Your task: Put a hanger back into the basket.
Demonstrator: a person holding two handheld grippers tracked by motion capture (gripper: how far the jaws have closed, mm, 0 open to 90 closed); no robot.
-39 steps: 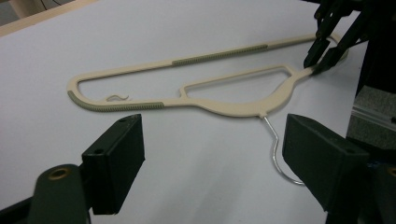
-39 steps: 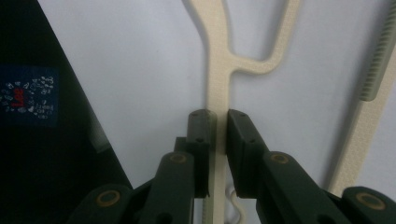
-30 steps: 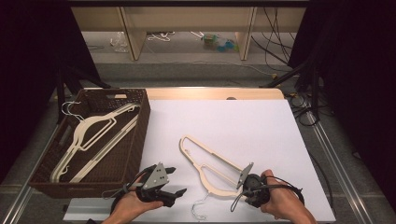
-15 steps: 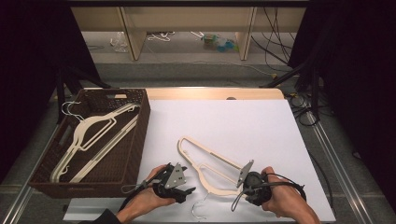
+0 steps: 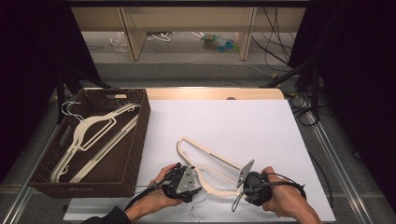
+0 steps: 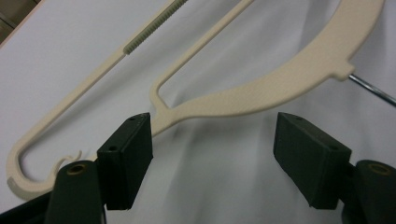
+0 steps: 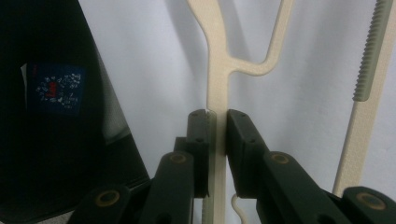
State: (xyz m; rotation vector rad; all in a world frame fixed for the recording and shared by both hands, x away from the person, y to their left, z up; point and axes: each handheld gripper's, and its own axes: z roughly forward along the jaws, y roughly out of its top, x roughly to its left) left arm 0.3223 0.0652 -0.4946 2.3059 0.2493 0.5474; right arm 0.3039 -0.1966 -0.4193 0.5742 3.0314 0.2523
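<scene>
Claws first: my right claw [image 5: 243,183] is clamping the cream hanger [image 5: 210,161], its two black pads pressing flat on either side of the thin shoulder arm in the right gripper view [image 7: 217,135]. My left claw [image 5: 198,179] is standing with its jaws well apart (they have just been narrowing a little), straddling the hanger's curved shoulder [image 6: 261,93] without touching it on the wide side.

Going down by size: the white table sheet [image 5: 243,126] is carrying everything; the brown woven basket [image 5: 140,135] is sitting at 9 o'clock from the hanger, with more cream hangers [image 5: 91,135] lying inside it. The hanger I am working on is lying flat at the near edge of the sheet, at about 6 o'clock, stretching from 10 o'clock down to my hands, with its wire hook [image 5: 198,212] pointing towards me.

I am judging it to be light, stiff moulded plastic, smooth enough to slide between the pads, and springy along the slim bars. The broad curved shoulder near the hook stem [image 6: 369,88] looks the best hold for my left claw; the ribbed lower bar [image 6: 154,28] is looking thinner and likelier to flex or twist.
</scene>
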